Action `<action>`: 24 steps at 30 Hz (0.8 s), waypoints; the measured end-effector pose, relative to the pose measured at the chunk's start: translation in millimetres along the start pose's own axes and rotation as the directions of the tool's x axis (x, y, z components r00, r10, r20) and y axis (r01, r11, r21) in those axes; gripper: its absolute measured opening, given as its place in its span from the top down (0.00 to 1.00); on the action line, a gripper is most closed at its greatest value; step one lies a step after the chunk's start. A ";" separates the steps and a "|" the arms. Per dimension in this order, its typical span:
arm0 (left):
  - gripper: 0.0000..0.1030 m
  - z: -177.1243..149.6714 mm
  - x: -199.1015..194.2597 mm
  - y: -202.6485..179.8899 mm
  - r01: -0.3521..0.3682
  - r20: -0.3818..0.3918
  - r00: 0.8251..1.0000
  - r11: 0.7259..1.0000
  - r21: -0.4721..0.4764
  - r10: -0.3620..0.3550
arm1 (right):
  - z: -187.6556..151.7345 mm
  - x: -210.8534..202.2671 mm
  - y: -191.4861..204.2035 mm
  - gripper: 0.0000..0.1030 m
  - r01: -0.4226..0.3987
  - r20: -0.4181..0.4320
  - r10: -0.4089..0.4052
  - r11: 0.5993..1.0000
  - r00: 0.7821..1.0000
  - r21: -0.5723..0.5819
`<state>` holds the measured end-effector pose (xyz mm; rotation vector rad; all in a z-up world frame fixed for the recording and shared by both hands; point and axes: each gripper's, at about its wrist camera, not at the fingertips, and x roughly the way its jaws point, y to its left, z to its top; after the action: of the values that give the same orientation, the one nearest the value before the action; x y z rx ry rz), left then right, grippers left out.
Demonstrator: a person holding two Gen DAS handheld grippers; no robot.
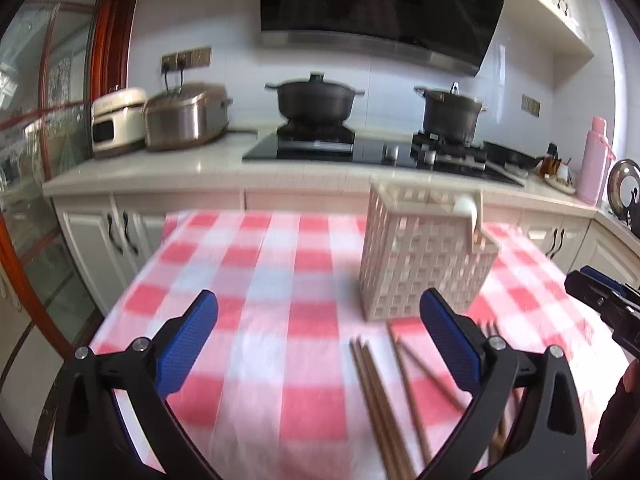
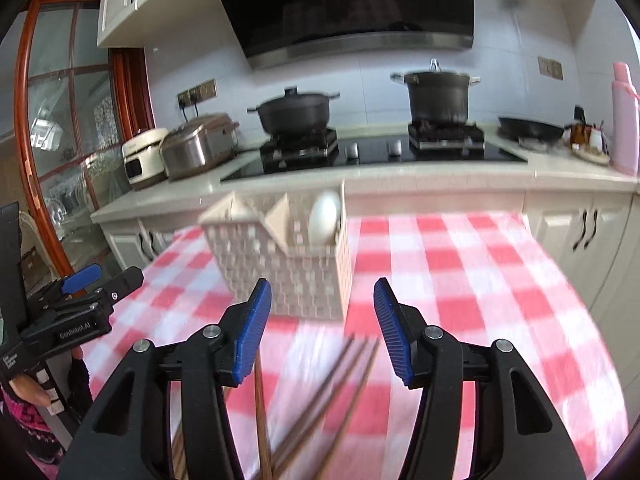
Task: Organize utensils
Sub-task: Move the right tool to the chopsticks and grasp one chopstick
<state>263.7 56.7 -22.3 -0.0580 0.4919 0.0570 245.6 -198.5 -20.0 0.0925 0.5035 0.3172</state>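
Only one piece of writing can be read: in the right wrist view, white letters on the side of the left gripper (image 2: 86, 280) spell "GenRobot.AI"; a smaller label below it is too blurred to make out. That gripper sits at the far left, above the edge of a table under a red-and-white checked tablecloth (image 2: 460, 280), and in its own view its jaws stand wide apart, holding nothing. Wooden chopsticks (image 1: 376, 396) lie loose on the cloth toward its right finger. Just beyond them stands a cream lattice basket (image 1: 420, 264), with a white spoon (image 2: 324, 220) upright in its right-hand compartment. The right gripper (image 2: 322, 328) hovers in front of the basket, over the chopsticks, its jaws also apart and empty. Behind the table runs a counter with a rice cooker (image 2: 142, 156) at the left and two dark pots (image 2: 294, 114) on the stove further right.
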 end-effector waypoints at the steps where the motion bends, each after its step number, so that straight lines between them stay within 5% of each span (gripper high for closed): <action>1: 0.05 -5.1 0.5 1.9 -0.004 -0.011 1.000 1.000 -0.002 0.004 | -7.7 2.5 2.1 0.49 0.002 -0.022 -0.002 1.000 1.000 -0.008; 6: 0.05 -35.1 0.0 10.9 -0.022 -0.066 0.998 1.000 0.011 0.022 | -31.8 29.9 19.9 0.50 -0.020 -0.151 0.009 0.997 0.989 -0.069; 11: 0.05 -50.6 -6.1 22.5 -0.048 -0.070 0.996 0.999 0.024 0.049 | -35.5 56.1 43.3 0.63 -0.061 -0.232 0.027 0.988 0.972 -0.142; 24: 0.05 -41.5 -3.5 44.4 -0.058 -0.065 0.996 0.998 -0.015 0.057 | -36.4 114.1 76.1 0.86 -0.117 -0.391 0.031 0.973 0.920 -0.198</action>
<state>238.0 97.9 -59.0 -0.0627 0.5579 0.1163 301.4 -89.5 -91.6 -0.1691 0.8549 0.4673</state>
